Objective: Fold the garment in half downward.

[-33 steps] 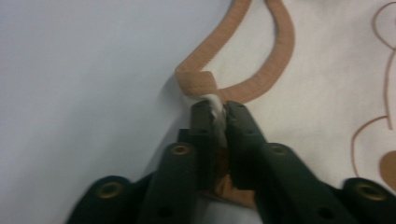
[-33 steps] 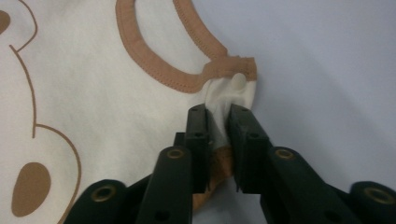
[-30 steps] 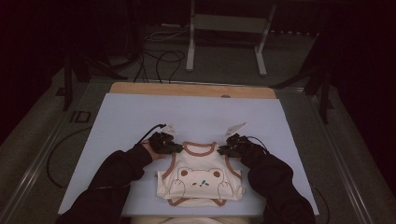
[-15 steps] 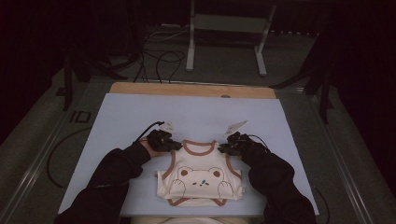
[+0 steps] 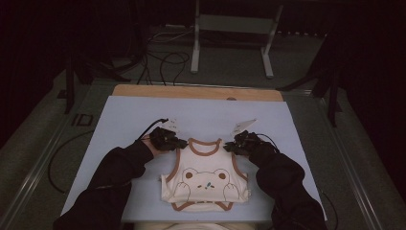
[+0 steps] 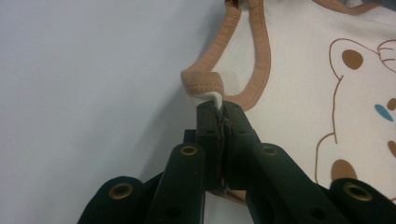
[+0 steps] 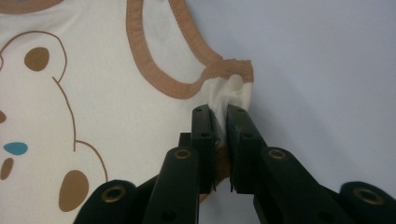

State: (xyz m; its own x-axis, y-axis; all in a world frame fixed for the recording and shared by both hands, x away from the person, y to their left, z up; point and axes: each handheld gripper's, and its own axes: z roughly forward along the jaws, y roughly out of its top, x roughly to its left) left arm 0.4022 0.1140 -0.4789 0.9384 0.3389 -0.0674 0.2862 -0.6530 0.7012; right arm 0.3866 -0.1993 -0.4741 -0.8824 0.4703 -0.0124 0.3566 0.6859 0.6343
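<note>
Cream bear vest lies flat near table edge; left gripper pinches its left shoulder strap, right gripper pinches right strap; sleeves hide both hands, vest's near hem hard to see

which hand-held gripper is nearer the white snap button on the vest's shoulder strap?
Right. The right hand-held gripper is clamped on the strap just below the snap button; the left hand-held gripper pinches the opposite strap of the bear vest.
</note>
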